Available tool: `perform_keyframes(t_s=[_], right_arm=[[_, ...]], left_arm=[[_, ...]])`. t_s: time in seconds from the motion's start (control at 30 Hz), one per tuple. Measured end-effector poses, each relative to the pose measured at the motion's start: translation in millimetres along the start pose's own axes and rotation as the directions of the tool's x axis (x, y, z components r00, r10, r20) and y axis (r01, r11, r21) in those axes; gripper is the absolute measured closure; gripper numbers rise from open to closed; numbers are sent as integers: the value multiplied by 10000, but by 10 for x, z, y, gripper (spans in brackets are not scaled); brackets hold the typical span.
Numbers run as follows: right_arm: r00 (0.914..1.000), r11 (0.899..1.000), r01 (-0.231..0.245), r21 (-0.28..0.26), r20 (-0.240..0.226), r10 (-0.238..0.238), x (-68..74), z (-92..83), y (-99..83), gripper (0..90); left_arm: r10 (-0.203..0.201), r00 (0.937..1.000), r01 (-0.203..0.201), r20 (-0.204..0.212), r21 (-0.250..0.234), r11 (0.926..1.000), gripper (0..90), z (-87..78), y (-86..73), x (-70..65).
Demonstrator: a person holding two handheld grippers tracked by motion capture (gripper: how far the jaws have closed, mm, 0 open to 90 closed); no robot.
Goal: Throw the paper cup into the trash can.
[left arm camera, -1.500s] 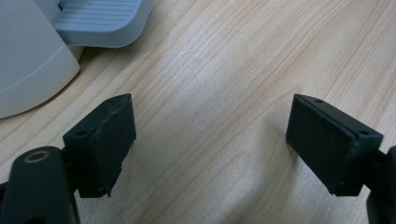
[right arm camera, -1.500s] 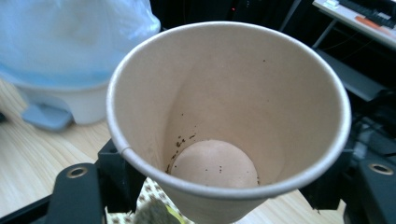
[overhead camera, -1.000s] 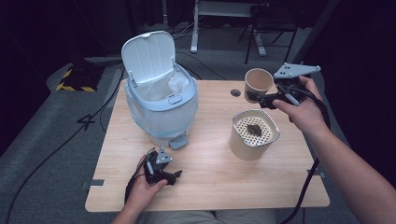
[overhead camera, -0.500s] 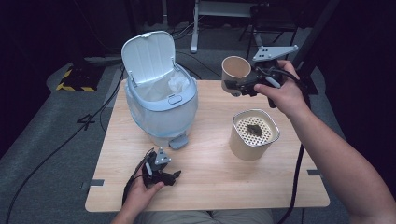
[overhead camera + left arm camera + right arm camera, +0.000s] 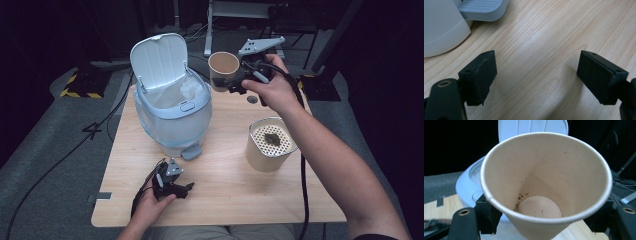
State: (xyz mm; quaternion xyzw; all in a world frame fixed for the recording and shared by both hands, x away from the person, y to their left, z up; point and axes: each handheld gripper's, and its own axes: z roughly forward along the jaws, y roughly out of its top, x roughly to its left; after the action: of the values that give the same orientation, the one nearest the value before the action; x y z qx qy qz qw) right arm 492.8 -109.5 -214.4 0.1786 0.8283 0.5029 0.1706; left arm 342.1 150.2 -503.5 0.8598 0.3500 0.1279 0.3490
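Observation:
A tan paper cup [image 5: 223,67] hangs in the air just right of the light blue pedal bin [image 5: 172,112], whose lid [image 5: 159,60] stands open. My right gripper [image 5: 227,86] is shut on the cup's lower wall. Its jaws have just been opening slightly, with the cup still pressed between them. In the right gripper view the cup [image 5: 544,182] shows dark specks inside and no liquid, with the bin [image 5: 469,185] behind it and my right gripper [image 5: 544,220] around it. My left gripper [image 5: 186,190] rests on the table in front of the bin, open and holding nothing [image 5: 536,77].
A beige canister [image 5: 270,145] with a perforated top and a dark scrap on it stands at the right of the wooden table [image 5: 225,210]. The bin's foot pedal [image 5: 191,151] points at my left gripper. A white liner sits in the bin. Cables trail off both sides.
My right gripper has carried the cup leftward and slightly up, from the table's far right corner to beside the bin's open lid. The left gripper has stayed put.

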Motion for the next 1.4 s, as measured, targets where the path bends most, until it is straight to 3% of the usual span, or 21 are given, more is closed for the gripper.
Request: perform_keyframes(t_s=[0.27, 0.4, 0.57, 0.77, 1.13, 1.23, 1.27, 1.3, 1.33, 1.4], right_arm=[[9993, 9989, -380, -260, -11, 380, 93, 366, 112, 275], [9997, 9990, -255, -365, -36, 254, 145, 527, 153, 274], [9998, 9999, -149, -88, -139, 148, 229, 764, 206, 273], [9988, 9989, -459, -32, -162, 458, 293, 977, 212, 272], [9968, 9954, -711, 636, -327, 733, 307, 1182, 227, 261], [9966, 9924, -692, 1016, -385, 735, 320, 1267, 196, 79], [9961, 9913, -797, 1049, -297, 832, 328, 1293, 186, 110], [9959, 9909, -852, 1044, -222, 880, 338, 1304, 186, 212], [9967, 9920, -754, 1011, -227, 781, 339, 1303, 190, 233], [9968, 9933, -731, 895, -269, 758, 341, 1277, 211, 103]], left_arm=[[66, 10000, -66, 68, 1, 10000, 167, 10, 10, 7], [96, 9999, -96, 87, -2, 10000, 166, 14, 14, 10], [150, 9998, -150, 94, 35, 9999, 167, 12, 15, 13], [153, 9998, -154, 89, 33, 9999, 167, 12, 15, 12], [150, 9998, -151, 92, 36, 9999, 167, 12, 15, 12], [151, 9998, -151, 95, 35, 9999, 167, 12, 15, 13], [153, 9998, -153, 94, 35, 9999, 167, 12, 15, 12], [150, 9998, -150, 94, 34, 9999, 167, 12, 15, 12], [150, 9998, -151, 94, 35, 9999, 167, 12, 15, 12], [153, 9998, -153, 94, 35, 9999, 167, 12, 15, 12]])
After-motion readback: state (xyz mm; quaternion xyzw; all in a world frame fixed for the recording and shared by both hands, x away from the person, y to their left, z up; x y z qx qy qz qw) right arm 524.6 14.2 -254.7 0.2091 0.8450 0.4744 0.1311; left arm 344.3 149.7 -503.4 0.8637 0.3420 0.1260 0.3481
